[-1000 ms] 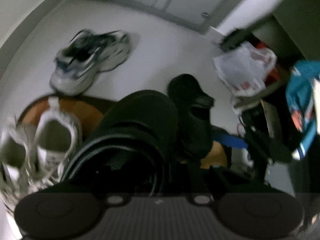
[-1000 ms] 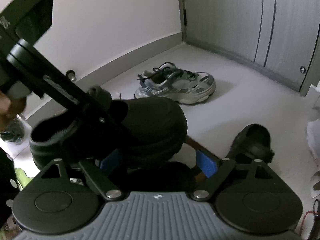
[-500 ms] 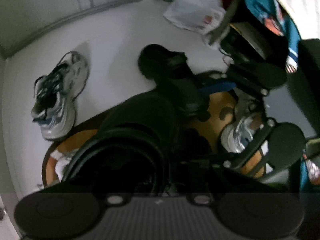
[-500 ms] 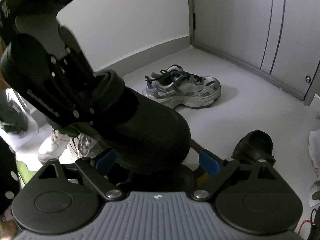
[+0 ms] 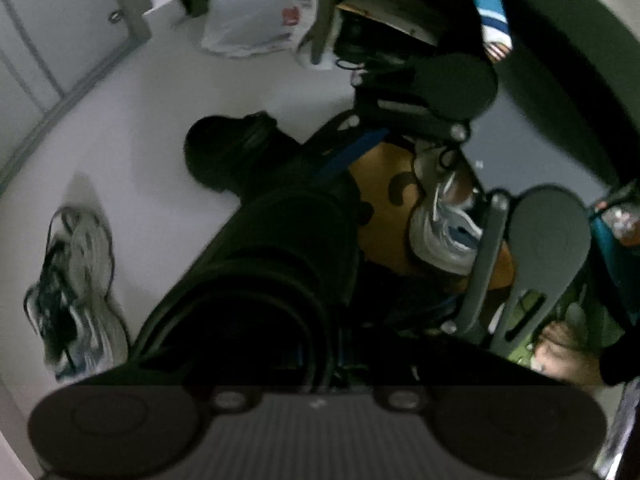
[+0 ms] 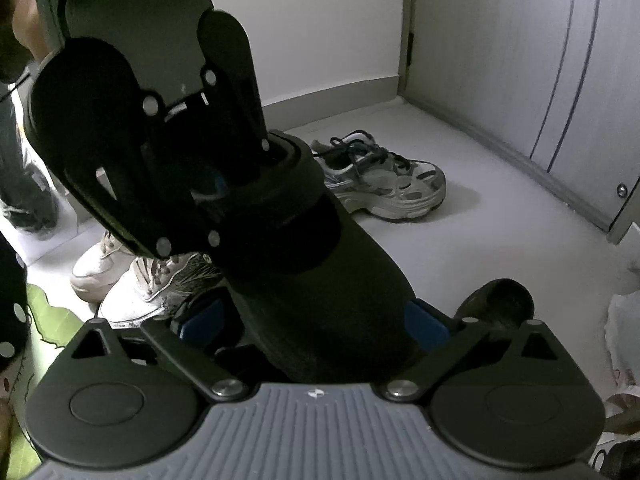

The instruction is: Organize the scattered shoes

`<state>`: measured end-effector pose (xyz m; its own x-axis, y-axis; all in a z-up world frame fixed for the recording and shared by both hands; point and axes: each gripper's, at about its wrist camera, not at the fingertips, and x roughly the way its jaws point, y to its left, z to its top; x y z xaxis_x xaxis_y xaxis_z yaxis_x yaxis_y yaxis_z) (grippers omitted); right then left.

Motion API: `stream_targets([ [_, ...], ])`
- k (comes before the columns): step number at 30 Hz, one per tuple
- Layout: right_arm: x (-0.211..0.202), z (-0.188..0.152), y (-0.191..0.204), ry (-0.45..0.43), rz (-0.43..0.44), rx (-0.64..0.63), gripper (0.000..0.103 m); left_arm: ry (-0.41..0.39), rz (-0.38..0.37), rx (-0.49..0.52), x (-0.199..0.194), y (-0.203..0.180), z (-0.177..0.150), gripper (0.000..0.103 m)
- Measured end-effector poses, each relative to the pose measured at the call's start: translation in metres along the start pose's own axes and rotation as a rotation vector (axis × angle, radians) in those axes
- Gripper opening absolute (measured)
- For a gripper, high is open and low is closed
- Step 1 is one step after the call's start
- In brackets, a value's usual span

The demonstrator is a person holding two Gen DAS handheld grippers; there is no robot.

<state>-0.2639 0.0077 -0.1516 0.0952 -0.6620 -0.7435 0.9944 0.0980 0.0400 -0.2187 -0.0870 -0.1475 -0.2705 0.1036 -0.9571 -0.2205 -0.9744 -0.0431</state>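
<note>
Pale floor under us, shoes strewn about: we carry a black clog (image 6: pixel 320 272) above the orange mat (image 5: pixel 384 216).

Our left gripper (image 6: pixel 224 184) pinches the clog's heel rim; our right gripper (image 6: pixel 312 320) has just been opening, its blue pads standing wide either side of the toe, not pressing. We judge the clog light, rubbery and springy, best taken by its collar. Its mate (image 6: pixel 500 300) lies on the right, a grey sneaker (image 6: pixel 384 180) farther off.

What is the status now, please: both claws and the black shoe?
Left claw shut on black shoe at its collar. Right claw has just been opening; shoe between its pads. Second black shoe on floor close ahead.
</note>
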Motion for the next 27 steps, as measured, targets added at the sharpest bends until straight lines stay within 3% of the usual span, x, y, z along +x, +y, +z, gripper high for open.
stream_targets([
  [3, -0.002, 0.001, -0.019, -0.004, -0.035, 0.029, 0.103, -0.019, -0.025, 0.058, 0.003, 0.002, 0.012, 0.015],
  [11, 0.004, -0.013, -0.063, 0.015, -0.01, 0.134, 0.103, -0.065, -0.12, 0.19, 0.004, 0.017, 0.051, 0.015],
  [18, 0.001, -0.033, -0.074, 0.046, -0.196, 0.264, 0.101, -0.082, -0.218, 0.257, 0.025, 0.032, 0.091, 0.015],
  [24, -0.021, -0.065, -0.089, 0.06, -0.33, 0.405, 0.098, -0.033, -0.262, 0.413, 0.053, 0.002, 0.131, 0.015],
  [27, -0.031, -0.081, -0.102, 0.065, -0.39, 0.484, 0.09, -0.023, -0.256, 0.507, 0.067, -0.014, 0.156, 0.015],
])
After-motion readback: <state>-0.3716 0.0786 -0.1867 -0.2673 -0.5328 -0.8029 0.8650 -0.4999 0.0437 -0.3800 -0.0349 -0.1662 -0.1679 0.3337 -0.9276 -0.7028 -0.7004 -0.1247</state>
